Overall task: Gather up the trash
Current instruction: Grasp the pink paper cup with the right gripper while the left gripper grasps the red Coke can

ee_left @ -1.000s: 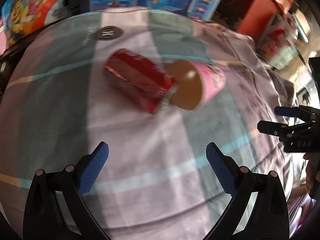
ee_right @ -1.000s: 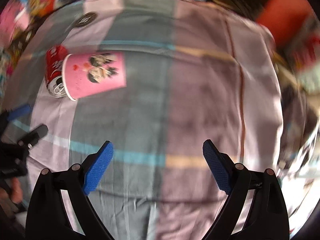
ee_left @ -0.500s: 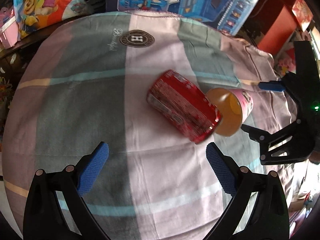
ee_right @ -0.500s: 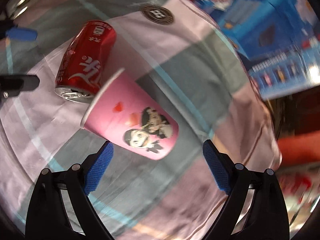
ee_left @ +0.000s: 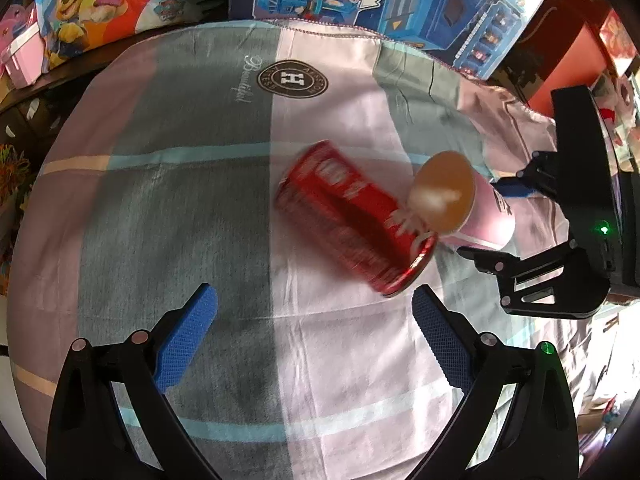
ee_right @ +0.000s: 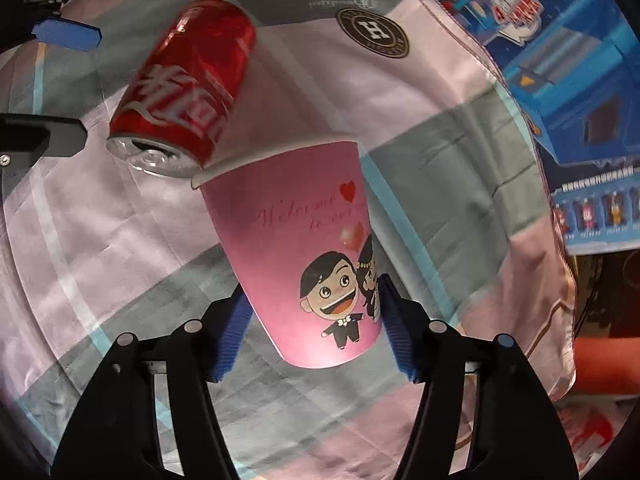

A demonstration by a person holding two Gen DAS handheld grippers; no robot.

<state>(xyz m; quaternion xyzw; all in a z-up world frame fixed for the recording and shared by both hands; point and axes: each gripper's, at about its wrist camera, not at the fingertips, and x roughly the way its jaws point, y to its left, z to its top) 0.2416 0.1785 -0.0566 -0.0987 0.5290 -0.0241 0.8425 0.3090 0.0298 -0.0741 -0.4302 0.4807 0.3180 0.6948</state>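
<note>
Right wrist view shows the right gripper (ee_right: pixel 314 320) with its blue fingers (ee_right: pixel 234 330) drawn in against either side of a pink paper cup (ee_right: pixel 296 248), near the cup's base at lower centre of the frame; whether both pads bear firmly on the wall cannot be told for certain, though they appear to be touching it. The cup lies tipped on a checked cloth (ee_right: pixel 420 128) that covers the surface, its rim touching the open end of a red soda can (ee_right: pixel 188 84) lying on its side toward the upper left. Left wrist view places the same can (ee_left: pixel 352 224) at centre frame, blurred, with the cup (ee_left: pixel 460 204) just to its right and the right gripper (ee_left: pixel 516 220) reaching in from the right edge. The left gripper (ee_left: pixel 316 340) hangs above the cloth (ee_left: pixel 180 200) at the bottom of the frame, fingers (ee_left: pixel 186 338) spread wide and holding nothing, the can just beyond its tips. Toy boxes (ee_left: pixel 420 8) line the far edge. By the look of it, the step in hand is the pickup of the cup. The next move likely calls for a gentle squeeze that will not crush the paper wall, then a lift clear of the can, while the left fingers would need to come forward around the can.
</note>
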